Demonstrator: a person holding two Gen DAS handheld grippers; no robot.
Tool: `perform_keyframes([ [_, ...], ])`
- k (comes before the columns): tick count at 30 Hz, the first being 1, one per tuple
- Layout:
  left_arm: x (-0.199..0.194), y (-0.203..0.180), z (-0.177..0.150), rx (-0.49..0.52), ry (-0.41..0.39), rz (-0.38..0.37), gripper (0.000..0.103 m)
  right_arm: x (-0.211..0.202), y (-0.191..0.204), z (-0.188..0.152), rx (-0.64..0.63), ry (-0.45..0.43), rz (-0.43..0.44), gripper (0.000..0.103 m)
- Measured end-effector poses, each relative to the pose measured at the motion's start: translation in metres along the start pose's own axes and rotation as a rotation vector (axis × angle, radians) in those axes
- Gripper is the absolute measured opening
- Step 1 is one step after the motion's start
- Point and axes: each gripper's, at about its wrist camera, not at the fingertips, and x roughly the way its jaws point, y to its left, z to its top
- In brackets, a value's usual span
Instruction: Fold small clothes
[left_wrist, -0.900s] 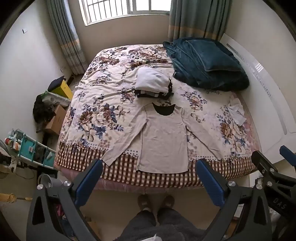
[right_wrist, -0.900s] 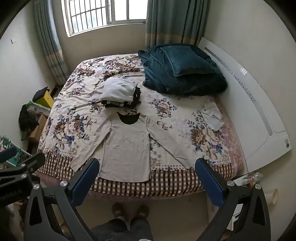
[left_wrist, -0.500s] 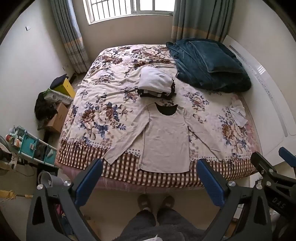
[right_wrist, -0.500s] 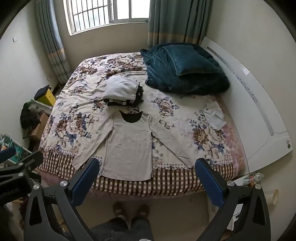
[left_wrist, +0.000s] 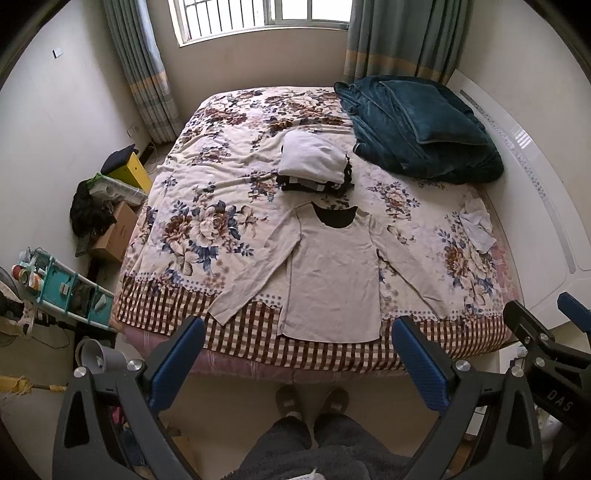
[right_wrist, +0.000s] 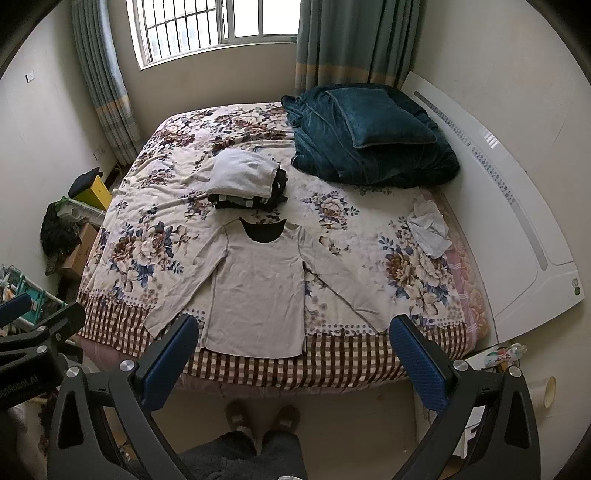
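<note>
Flat on bed (left_wrist: 207, 206), beige shirt (left_wrist: 334, 273) spread; both claws gaping, empty

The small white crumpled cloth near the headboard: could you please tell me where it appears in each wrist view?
Left wrist: the white crumpled cloth lies right of centre, near the bed's right edge.
Right wrist: the cloth lies right of centre, beside the white headboard.
Shared landmark: the teal blanket heaped beyond the cloth in both views.
</note>
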Motion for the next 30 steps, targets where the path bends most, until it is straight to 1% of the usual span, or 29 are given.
perform_keyframes([
  [7, 0.001, 0.007, -0.004, -0.005, 0.007, -0.001, 0.103, 0.001, 0.01, -0.009, -0.003, 0.007, 0.004, 0.103],
  [30, 0.002, 0.006, -0.005, -0.005, 0.003, 0.007, 0.103, 0.001, 0.009, -0.004, -0.005, 0.009, -0.001, 0.103],
])
